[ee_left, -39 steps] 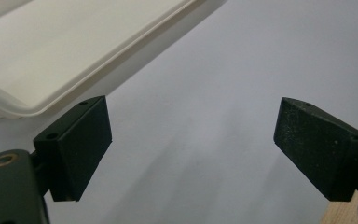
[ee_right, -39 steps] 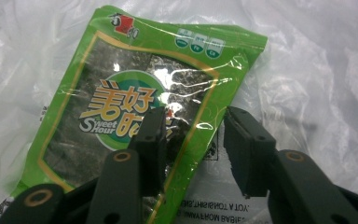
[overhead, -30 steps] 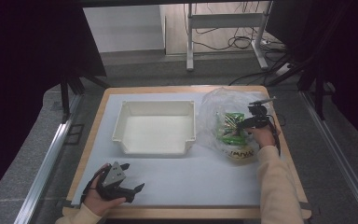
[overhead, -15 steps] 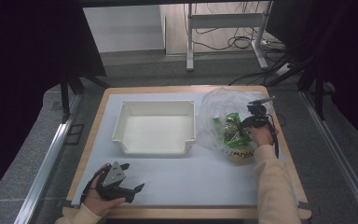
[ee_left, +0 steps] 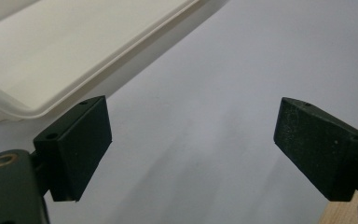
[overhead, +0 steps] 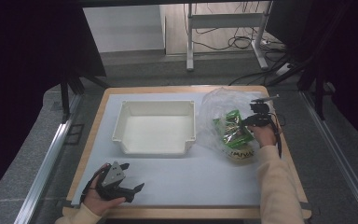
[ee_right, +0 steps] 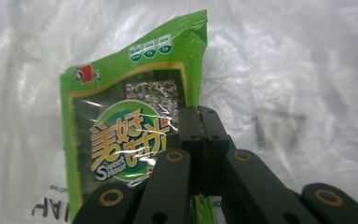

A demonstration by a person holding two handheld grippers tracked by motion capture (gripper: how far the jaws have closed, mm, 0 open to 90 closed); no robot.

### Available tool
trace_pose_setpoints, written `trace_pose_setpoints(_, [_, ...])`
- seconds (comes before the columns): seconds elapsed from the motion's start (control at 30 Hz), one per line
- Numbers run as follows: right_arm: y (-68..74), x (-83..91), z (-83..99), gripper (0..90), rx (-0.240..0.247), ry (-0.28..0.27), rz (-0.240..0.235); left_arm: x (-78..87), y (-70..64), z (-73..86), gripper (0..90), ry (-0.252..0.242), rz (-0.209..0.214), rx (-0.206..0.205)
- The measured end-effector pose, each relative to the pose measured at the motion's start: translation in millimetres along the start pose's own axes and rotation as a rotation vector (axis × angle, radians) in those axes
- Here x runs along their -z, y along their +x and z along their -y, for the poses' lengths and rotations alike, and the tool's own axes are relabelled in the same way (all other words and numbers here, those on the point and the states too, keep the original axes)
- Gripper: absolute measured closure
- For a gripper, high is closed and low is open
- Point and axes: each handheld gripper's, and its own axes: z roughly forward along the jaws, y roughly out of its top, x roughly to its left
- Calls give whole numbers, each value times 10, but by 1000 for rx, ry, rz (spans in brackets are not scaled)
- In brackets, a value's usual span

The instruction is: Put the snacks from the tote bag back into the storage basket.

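Note:
A green snack packet [ee_right: 130,126] with yellow lettering stands upright against a clear plastic bag [overhead: 216,109] at the table's right. My right gripper [ee_right: 199,122] is shut on the packet's right edge; from above, the right gripper [overhead: 248,121] sits beside the green packet [overhead: 230,128]. A round yellowish pack [overhead: 240,154] lies under the bag's near edge. My left gripper [overhead: 129,181] rests on the white mat near the front left edge. The left gripper [ee_left: 191,140] is open, with nothing between its jaws.
A white plastic bin [overhead: 154,127] stands in the middle of the mat, and its rounded rim [ee_left: 74,79] is just beyond the left jaws. The wooden table edge [ee_left: 349,212] lies at the right of the left gripper view.
The right gripper has lifted the green packet a little higher and more upright in the bag. The left gripper has stayed put.

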Motion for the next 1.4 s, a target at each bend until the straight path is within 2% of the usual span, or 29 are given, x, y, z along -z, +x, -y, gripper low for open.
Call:
trace_pose_setpoints(0.27, [-54,229,-8,900,-4,-69,24,0,-4,-1,110,-1,-3,0])
trace_pose_setpoints(0.5, [-165,418,11,900,-20,-114,46,-7,-6,-1,110,3,-3,-2])
trace_pose_setpoints(0.8, [-276,667,35,900,-43,-175,29,-14,-9,-2,110,5,-3,-2])
trace_pose_setpoints(1.4, [-219,930,33,900,-30,-257,-6,-16,-21,-5,110,6,-1,-3])
